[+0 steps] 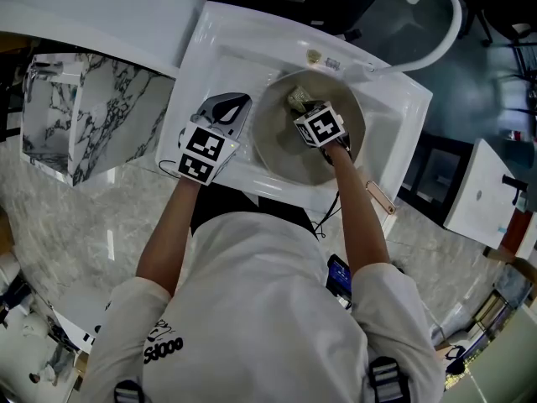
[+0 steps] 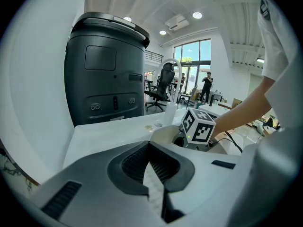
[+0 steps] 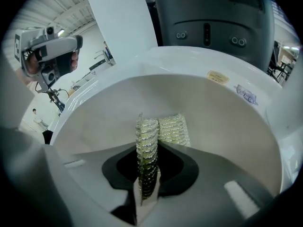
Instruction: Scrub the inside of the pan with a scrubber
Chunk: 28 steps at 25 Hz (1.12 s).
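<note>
A pale round pan (image 1: 289,149) lies in the white sink (image 1: 218,40), and a tan handle (image 1: 379,198) sticks out at the sink's near right. My right gripper (image 1: 304,106) reaches into the pan and is shut on a silvery-green mesh scrubber (image 1: 299,98). In the right gripper view the scrubber (image 3: 163,129) stands pinched between the jaws of that gripper (image 3: 149,148), against the pan's inner wall (image 3: 222,126). My left gripper (image 1: 233,107) hovers over the sink's left rim beside the pan. Its jaws are shut with nothing between them (image 2: 149,145).
A white curved faucet (image 1: 445,23) rises at the sink's far right. A dark grey appliance (image 2: 106,70) stands behind the sink. A marble-patterned box (image 1: 84,116) sits to the left. A phone (image 1: 338,277) hangs at the person's waist.
</note>
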Motion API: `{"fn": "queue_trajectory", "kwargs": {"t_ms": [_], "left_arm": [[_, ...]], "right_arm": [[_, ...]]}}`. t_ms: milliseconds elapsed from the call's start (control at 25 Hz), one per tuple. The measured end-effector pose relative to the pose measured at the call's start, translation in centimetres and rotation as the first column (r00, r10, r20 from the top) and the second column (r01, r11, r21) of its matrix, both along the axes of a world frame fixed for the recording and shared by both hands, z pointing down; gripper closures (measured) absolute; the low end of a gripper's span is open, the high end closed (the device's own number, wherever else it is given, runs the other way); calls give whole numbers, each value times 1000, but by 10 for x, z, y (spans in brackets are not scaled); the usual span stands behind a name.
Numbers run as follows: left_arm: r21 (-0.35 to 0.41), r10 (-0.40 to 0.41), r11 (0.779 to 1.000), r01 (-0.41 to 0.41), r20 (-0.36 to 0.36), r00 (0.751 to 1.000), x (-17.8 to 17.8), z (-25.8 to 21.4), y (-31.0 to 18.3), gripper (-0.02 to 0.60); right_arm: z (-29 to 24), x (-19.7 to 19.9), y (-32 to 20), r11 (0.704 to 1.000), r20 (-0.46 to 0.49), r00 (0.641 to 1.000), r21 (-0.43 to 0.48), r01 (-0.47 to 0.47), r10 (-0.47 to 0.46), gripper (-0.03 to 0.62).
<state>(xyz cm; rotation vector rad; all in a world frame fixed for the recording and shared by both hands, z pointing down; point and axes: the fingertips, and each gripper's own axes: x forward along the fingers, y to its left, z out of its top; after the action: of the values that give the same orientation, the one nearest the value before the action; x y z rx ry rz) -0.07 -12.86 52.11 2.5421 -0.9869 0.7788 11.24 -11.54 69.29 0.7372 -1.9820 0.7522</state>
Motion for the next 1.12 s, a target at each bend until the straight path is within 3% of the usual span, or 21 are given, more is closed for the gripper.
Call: {"fn": "queue_trajectory", "kwargs": {"t_ms": [360, 760, 1120], "left_arm": [[0, 4, 1000, -4, 1, 1000, 3, 0, -3, 581], [3, 11, 1000, -11, -4, 1000, 8, -2, -6, 581], [1, 10, 1000, -10, -4, 1000, 8, -1, -6, 581]], "right_arm": [[-1, 34, -17, 1000, -119, 993, 30, 1, 2, 522], [-14, 52, -26, 987, -250, 965, 112, 116, -85, 522], [-47, 61, -36, 969, -284, 955, 200, 142, -81, 522]]}}
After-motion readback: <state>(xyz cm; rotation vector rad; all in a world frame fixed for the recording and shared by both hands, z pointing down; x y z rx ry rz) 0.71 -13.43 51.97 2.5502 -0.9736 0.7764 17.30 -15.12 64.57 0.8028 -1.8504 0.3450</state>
